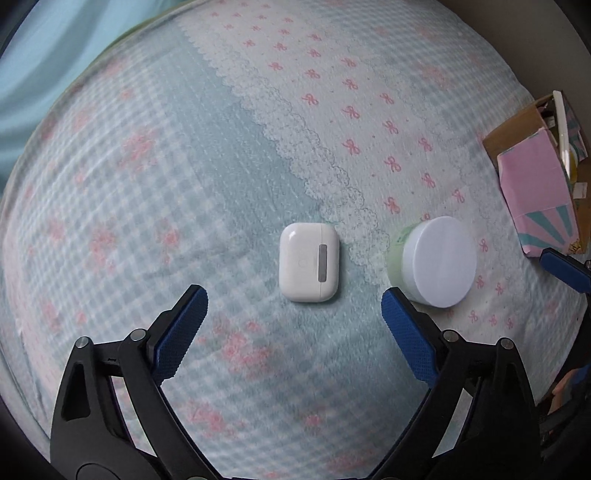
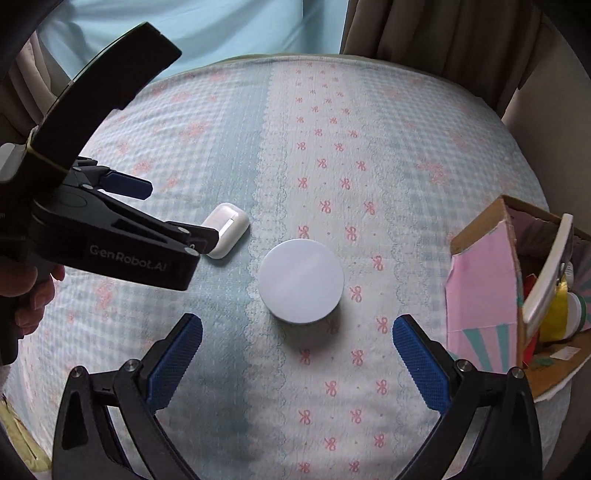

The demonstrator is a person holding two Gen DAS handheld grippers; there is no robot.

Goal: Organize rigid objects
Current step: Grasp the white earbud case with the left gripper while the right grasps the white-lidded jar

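A white earbud case (image 1: pixel 308 263) lies flat on the bedspread, just ahead of my left gripper (image 1: pixel 295 295), whose blue pads stand wide apart with nothing between them. Right of the case sits a round jar with a white lid (image 1: pixel 439 261) and a green body. In the right wrist view the same white lid (image 2: pixel 301 280) lies a little ahead of my right gripper (image 2: pixel 297 326), open and holding nothing. The left gripper (image 2: pixel 177 218) hangs over the earbud case (image 2: pixel 229 230) and hides part of it.
An open cardboard box (image 2: pixel 484 291) with pink paper sides stands at the right on the bed and holds several items. The bedspread (image 1: pixel 147 184) is pale blue check with pink bows. Curtains (image 2: pixel 424 33) hang beyond the far edge. A hand (image 2: pixel 33 291) grips the left tool.
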